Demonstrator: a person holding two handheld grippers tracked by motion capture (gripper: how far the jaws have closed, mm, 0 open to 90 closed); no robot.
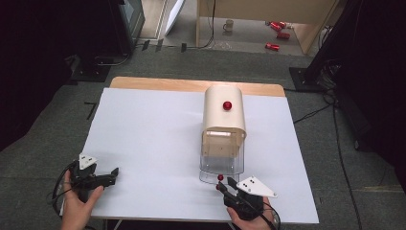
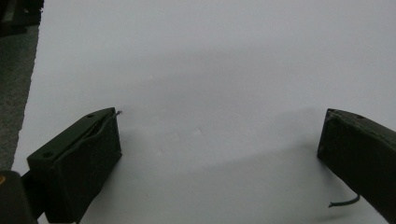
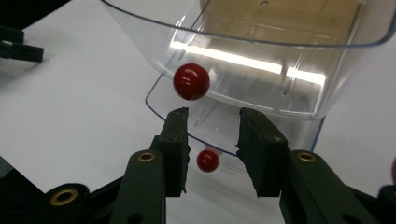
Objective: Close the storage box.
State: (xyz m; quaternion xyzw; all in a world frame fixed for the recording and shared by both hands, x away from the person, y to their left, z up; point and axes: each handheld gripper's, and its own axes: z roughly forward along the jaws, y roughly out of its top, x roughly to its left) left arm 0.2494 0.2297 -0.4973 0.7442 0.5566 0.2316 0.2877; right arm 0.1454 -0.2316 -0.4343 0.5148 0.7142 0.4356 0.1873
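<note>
So the clear plastic drawer is cut off at the top and right edges of the right gripper view, and reflections make it hard to tell what's inside it. It sticks out of the front of a cream box with a red knob on top, sitting at about 1 o'clock from table centre. Right gripper is just at the drawer's front lip, jaws partly spread with nothing pinched. One red ball sits at 11 o'clock from the jaw tips, against the drawer front; a smaller red ball peeks between the jaws lower down, partly hidden. Left gripper rests at 7 o'clock on the table, well apart, jaws wide open over bare white surface.
</note>
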